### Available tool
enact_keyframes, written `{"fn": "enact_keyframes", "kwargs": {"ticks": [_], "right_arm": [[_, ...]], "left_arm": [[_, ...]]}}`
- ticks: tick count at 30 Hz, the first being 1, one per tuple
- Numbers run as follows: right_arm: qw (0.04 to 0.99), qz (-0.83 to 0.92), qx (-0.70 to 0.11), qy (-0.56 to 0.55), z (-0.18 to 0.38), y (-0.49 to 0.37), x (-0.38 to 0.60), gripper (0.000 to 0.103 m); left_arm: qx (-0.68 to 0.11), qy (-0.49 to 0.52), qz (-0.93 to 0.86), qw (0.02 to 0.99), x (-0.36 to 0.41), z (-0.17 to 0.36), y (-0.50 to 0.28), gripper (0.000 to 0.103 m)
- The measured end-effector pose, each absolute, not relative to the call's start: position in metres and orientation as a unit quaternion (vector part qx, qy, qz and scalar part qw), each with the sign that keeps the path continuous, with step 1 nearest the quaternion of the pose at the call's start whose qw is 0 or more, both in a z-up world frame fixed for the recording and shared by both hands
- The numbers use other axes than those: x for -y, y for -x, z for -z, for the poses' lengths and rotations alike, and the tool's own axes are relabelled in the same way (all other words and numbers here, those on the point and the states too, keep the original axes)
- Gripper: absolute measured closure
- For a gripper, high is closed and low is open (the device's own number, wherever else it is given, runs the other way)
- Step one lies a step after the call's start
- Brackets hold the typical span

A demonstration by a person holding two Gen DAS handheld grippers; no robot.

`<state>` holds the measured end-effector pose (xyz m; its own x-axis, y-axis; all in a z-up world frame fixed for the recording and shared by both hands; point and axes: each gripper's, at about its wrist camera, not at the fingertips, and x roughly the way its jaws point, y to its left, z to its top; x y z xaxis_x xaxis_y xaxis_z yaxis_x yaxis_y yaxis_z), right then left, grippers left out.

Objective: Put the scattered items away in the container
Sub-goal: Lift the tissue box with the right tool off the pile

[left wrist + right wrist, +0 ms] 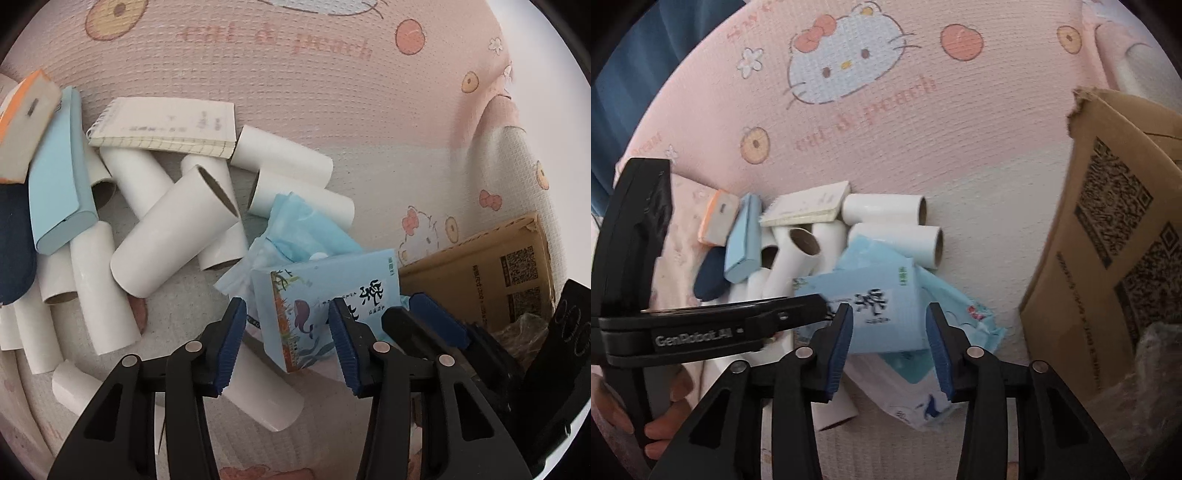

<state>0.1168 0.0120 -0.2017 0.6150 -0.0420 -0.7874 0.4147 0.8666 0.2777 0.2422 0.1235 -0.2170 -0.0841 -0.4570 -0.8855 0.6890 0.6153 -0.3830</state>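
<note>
Pale blue, the tissue box (325, 306) sits near the carton (1108, 236), at the carton-side edge of the tube pile (173, 236). The left gripper (288, 332) straddles it, pads open and apparently not pressing, though the view is tight. The right gripper (890, 343) is open around it too. It looks light and crushable, best pinched gently across its short flat sides.

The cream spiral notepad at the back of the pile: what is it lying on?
The cream spiral notepad rests across white cardboard tubes, with a light blue flat box beside it. Whatever lies deeper under the notepad is covered.
</note>
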Motion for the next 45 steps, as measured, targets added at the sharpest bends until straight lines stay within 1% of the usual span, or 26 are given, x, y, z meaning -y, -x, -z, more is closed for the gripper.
{"fn": "enact_keyframes", "kwargs": {"ticks": [6, 11, 20, 26, 33, 36, 39, 45], "right_arm": [[0.862, 0.130, -0.432, -0.232, 0.211, -0.122, -0.005, 0.062], [0.871, 0.111, -0.423, -0.224, 0.215, -0.131, -0.006, 0.062], [0.873, 0.106, -0.416, -0.233, 0.222, -0.137, -0.003, 0.060], [0.875, 0.103, -0.422, -0.213, 0.226, -0.144, -0.007, 0.060], [0.868, 0.098, -0.426, -0.237, 0.230, -0.148, 0.001, 0.060], [0.867, 0.099, -0.427, -0.237, 0.227, -0.147, -0.001, 0.060], [0.870, 0.102, -0.421, -0.236, 0.216, -0.143, -0.004, 0.060], [0.893, 0.110, -0.369, -0.235, 0.171, -0.130, -0.002, 0.061]], "left_arm": [[-0.623, -0.050, 0.422, 0.657, -0.126, 0.224, -0.248, 0.052], [-0.648, 0.004, 0.416, 0.638, -0.126, 0.235, -0.251, 0.052], [-0.642, 0.003, 0.405, 0.651, -0.122, 0.238, -0.248, 0.052], [-0.645, -0.004, 0.395, 0.654, -0.118, 0.243, -0.249, 0.052], [-0.645, -0.006, 0.394, 0.655, -0.117, 0.244, -0.252, 0.051], [-0.639, -0.020, 0.394, 0.660, -0.117, 0.238, -0.249, 0.051], [-0.615, -0.041, 0.410, 0.672, -0.117, 0.220, -0.243, 0.051], [-0.562, -0.054, 0.446, 0.695, -0.113, 0.165, -0.237, 0.051]]}}
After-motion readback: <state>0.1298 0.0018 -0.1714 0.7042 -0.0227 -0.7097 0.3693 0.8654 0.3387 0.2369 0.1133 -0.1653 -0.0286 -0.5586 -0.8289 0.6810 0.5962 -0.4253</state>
